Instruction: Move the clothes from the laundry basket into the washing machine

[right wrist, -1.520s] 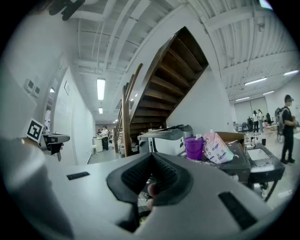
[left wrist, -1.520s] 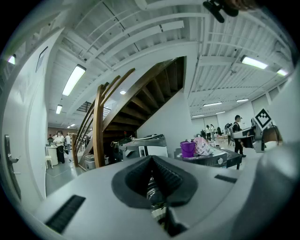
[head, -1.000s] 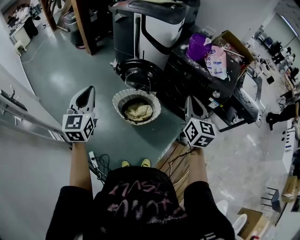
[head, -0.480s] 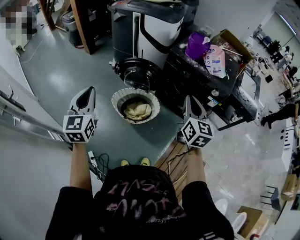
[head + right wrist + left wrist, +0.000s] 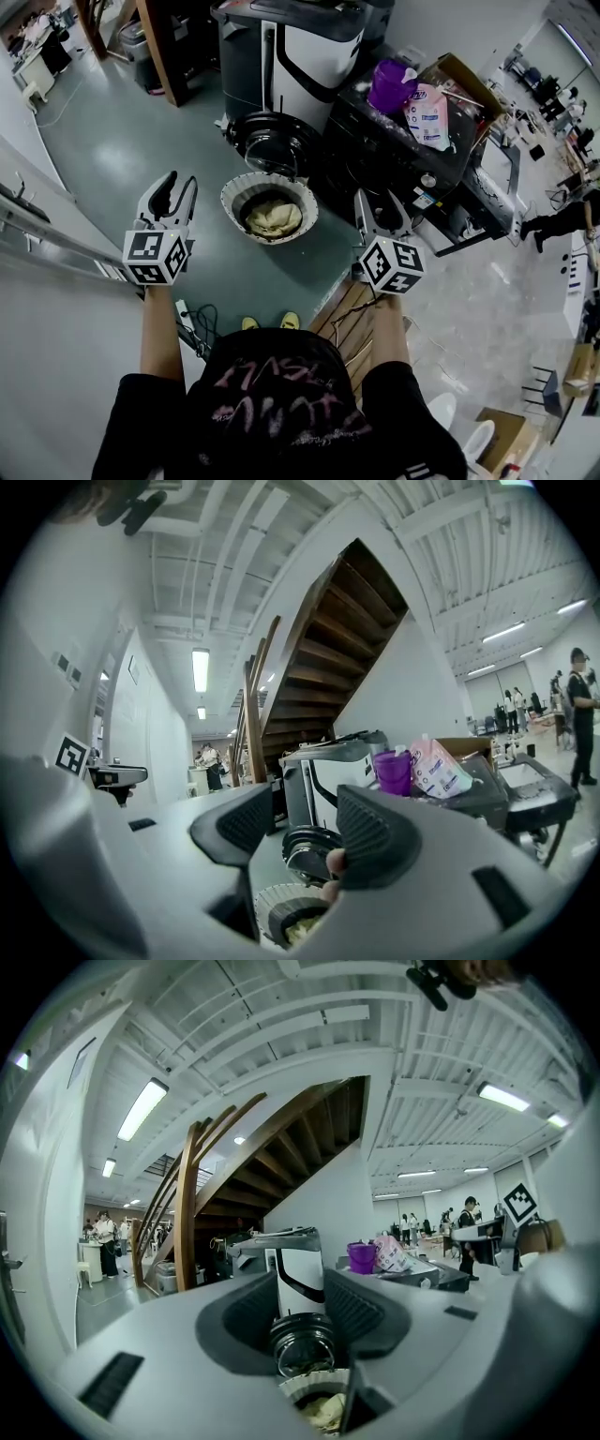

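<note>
A white laundry basket [image 5: 231,193] stands on the floor ahead of me, holding a heap of pale yellow clothes [image 5: 274,217]. Behind it is the white and black washing machine [image 5: 302,58] with its round door [image 5: 267,142] swung open. My left gripper [image 5: 175,187] hovers left of the basket. My right gripper [image 5: 378,203] hovers to its right. Both point level toward the machine, their jaws have just been opening, and nothing is between them. In the left gripper view the basket [image 5: 302,1389] and the door [image 5: 302,1342] show through the gap; the right gripper view shows the machine [image 5: 328,766] likewise.
A black cabinet [image 5: 389,155] right of the machine carries a purple container [image 5: 392,86] and a pink bag [image 5: 427,114]. A wooden pallet [image 5: 352,319] lies by my right foot, cables [image 5: 192,328] by my left. A wooden staircase post [image 5: 159,42] rises at the far left.
Both grippers' jaws were shut in the earlier frames and now stand apart. The hands have stayed where they were, and the basket and clothes have not moved.
</note>
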